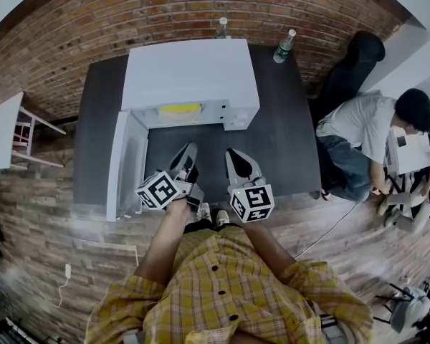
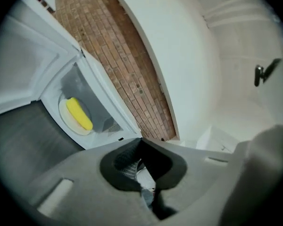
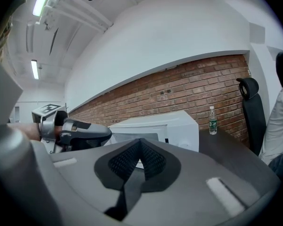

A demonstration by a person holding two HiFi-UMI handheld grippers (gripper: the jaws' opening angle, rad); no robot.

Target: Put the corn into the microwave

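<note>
The white microwave [image 1: 190, 77] stands on a dark table [image 1: 279, 135] with its door [image 1: 125, 160] swung open to the left. The yellow corn [image 1: 179, 109] lies inside it; the left gripper view shows the corn [image 2: 79, 113] on a pale plate [image 2: 65, 119] in the cavity. My left gripper [image 1: 188, 153] is shut and empty in front of the opening, rolled to one side, its jaws [image 2: 141, 140] meeting tip to tip. Beside it my right gripper [image 1: 233, 156] is also shut with nothing held [image 3: 140, 141]. The right gripper view also catches the left gripper [image 3: 85, 132].
Two water bottles [image 1: 285, 45] [image 1: 223, 27] stand at the table's back edge by the brick wall. A black chair [image 1: 355, 63] and a crouching person [image 1: 365, 131] are at the right. A small white table [image 1: 3, 131] sits at the left.
</note>
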